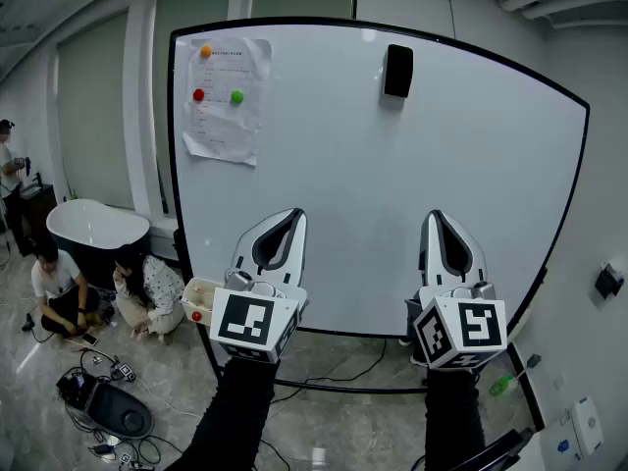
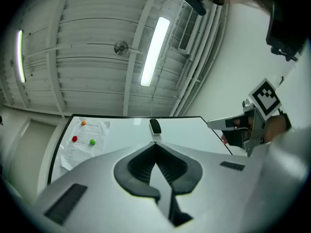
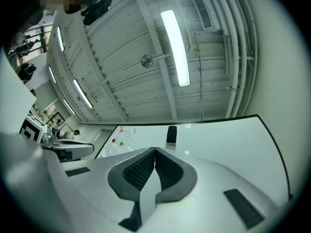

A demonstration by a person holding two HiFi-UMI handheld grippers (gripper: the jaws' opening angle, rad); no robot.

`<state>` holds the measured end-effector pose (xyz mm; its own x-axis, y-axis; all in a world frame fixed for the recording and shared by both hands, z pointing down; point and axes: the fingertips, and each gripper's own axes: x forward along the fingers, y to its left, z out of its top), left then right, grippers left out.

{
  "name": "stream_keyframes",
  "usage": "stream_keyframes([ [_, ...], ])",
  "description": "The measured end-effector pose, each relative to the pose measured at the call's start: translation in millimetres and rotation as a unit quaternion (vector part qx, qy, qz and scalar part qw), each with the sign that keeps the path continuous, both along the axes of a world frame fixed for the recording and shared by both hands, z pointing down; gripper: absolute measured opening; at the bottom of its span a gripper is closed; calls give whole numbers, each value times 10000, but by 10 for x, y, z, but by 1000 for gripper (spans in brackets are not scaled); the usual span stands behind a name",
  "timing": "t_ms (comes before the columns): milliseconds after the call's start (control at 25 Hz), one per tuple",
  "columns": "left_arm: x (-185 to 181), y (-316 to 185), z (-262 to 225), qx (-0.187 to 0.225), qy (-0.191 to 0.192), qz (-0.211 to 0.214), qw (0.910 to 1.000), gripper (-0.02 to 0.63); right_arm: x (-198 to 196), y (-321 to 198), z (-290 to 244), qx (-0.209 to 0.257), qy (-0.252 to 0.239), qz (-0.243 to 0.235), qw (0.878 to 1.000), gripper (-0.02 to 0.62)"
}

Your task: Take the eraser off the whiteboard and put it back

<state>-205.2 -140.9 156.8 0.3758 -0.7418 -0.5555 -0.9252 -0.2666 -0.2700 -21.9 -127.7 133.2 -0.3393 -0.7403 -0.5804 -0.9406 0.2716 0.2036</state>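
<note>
The black rectangular eraser [image 1: 397, 71] sticks near the top edge of the white, black-framed whiteboard [image 1: 392, 214], with bare board all round it. Well below, the left gripper [image 1: 292, 216] and right gripper [image 1: 438, 218] point upward, jaws closed and empty.

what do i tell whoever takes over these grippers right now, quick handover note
Left gripper: shut, empty, held below the board and pointing up at it.
Right gripper: shut, empty, same pose beside it.
Eraser: stuck on the whiteboard, upper area, above and between both grippers, untouched.
Done: nothing visible; neither gripper is at the eraser.
Left: probably open a gripper, reach up, grip the eraser, pull it off, then set it back on the board.
</note>
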Motion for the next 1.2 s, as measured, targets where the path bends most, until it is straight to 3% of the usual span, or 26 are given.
stream_keyframes([
  [520, 84, -404, -183, 8, 1, 131, 9999, 6, -105, -454, -162, -39, -20, 37, 10000, 9],
  [1200, -37, -1369, -580, 411, -66, 526, 9977, 6, -247, -1331, -554, 325, -112, 495, 9982, 9],
])
